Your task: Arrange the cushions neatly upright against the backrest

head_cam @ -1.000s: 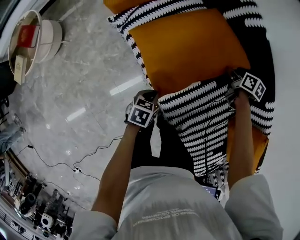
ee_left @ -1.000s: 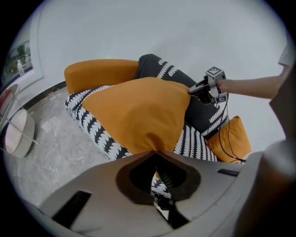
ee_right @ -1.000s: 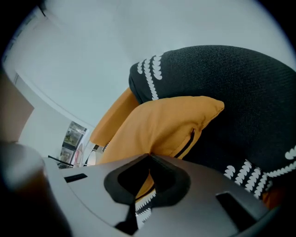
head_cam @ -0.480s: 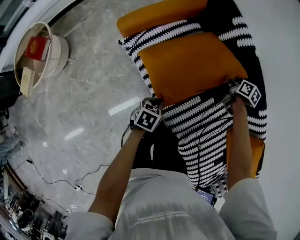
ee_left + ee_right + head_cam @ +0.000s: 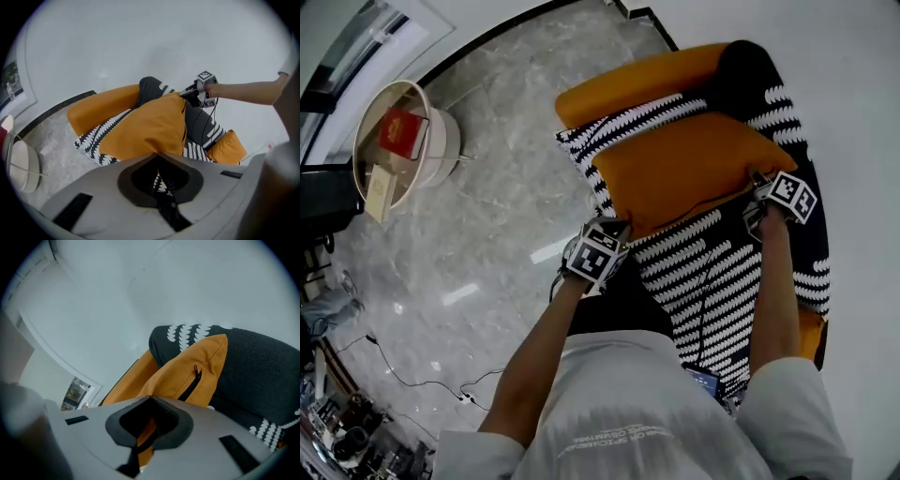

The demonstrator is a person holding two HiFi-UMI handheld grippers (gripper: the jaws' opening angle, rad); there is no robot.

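Nearest, the left gripper (image 5: 614,234) is clamped tight on the orange cushion's (image 5: 684,164) near-left corner, and the right gripper (image 5: 761,190) pinches its right corner. The cushion stretches between them over the patterned sofa seat (image 5: 712,281), close to the dark backrest (image 5: 262,371). A round side table (image 5: 441,141) stands far left.
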